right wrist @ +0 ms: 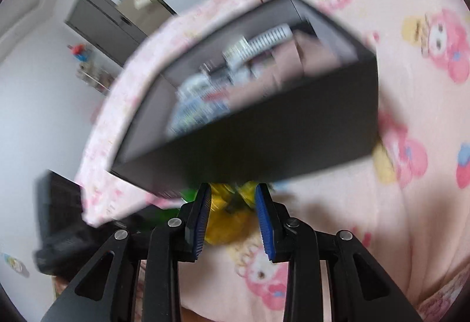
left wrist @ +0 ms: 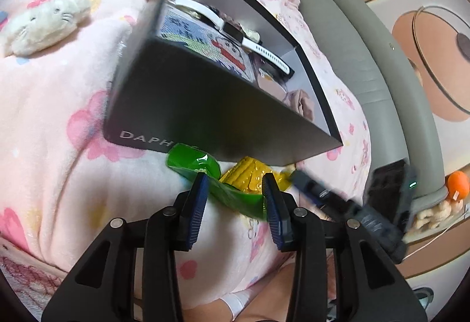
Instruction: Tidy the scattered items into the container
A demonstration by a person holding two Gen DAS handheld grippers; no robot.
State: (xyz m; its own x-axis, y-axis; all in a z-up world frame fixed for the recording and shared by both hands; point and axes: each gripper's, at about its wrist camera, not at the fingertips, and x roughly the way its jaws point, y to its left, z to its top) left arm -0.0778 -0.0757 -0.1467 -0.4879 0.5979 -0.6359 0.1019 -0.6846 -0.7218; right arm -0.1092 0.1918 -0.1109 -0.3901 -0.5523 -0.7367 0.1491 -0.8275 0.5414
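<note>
An open black box (left wrist: 205, 104) lies tilted on the pink blanket, with a white watch (left wrist: 235, 31) and picture cards inside. In front of it lies a plastic corn toy (left wrist: 249, 175), yellow with a green husk (left wrist: 191, 163). My left gripper (left wrist: 235, 176) straddles the green husk with its jaws apart, not pressing it. The right gripper (right wrist: 233, 187) is shut on the yellow part of the corn toy (right wrist: 226, 222), just below the box (right wrist: 264, 146). Its blurred fingers (left wrist: 308, 188) reach in from the right in the left wrist view. The right wrist view is blurred.
A white plush cat (left wrist: 44, 22) lies on the blanket (left wrist: 58, 146) at far left. A grey padded bed edge (left wrist: 352, 57) runs along the right, with a cartoon floor mat (left wrist: 426, 63) and an orange toy (left wrist: 458, 181) beyond. A grey cabinet (right wrist: 102, 22) stands by the wall.
</note>
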